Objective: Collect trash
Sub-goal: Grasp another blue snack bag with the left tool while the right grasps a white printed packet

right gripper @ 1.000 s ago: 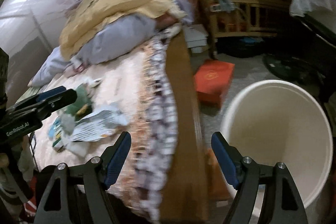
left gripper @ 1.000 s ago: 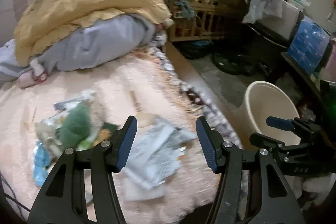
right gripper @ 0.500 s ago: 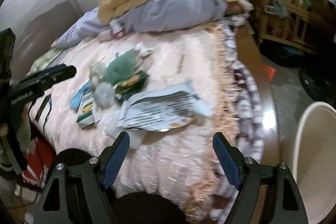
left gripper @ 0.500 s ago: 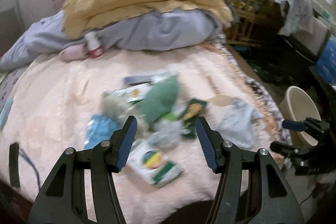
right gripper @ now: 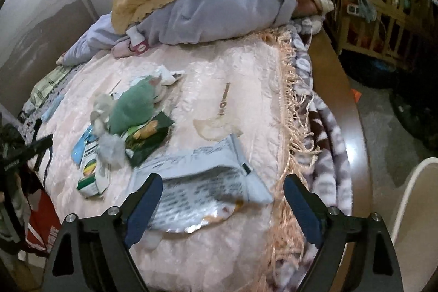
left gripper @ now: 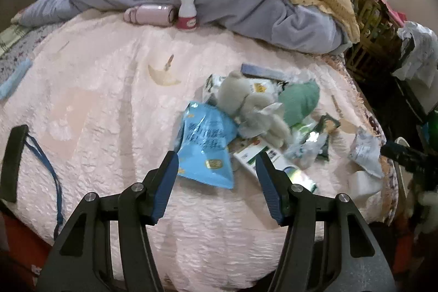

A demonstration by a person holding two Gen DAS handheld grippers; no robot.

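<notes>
Left gripper [left gripper: 216, 166]: jaws apart with nothing between the pads; it hovers over the near edge of the blue snack bag [left gripper: 206, 147].
Blue snack bag: flat on the pink bedspread [left gripper: 95, 106], at the 9 o'clock side of the litter pile.
Litter pile: a grey crumpled wad [left gripper: 251, 106] at centre, a green wad [left gripper: 299, 99] at its 2 o'clock, a green-and-white carton [left gripper: 273, 159] at its 5 o'clock, a dark green wrapper [left gripper: 324, 132] at 4 o'clock.
Not trash, by my reading: a pink flask [left gripper: 149, 14] and a small white bottle [left gripper: 187, 11] at 12 o'clock, against the bedding.
Right gripper [right gripper: 223, 196]: jaws opening, the silver-white foil bag [right gripper: 202, 182] lying under the gap, pads not on it.
Foil bag: near the fringed edge of the bedspread, at 3 o'clock of the pile.
Bin [right gripper: 413, 199]: white, on the floor at 3 o'clock of the bed.
Step in hand: approach, each gripper lined up on its own bag, nothing lifted yet.
Next move: lower each gripper, pinch a raised fold instead of the flat face, then carry to the bin.
</notes>
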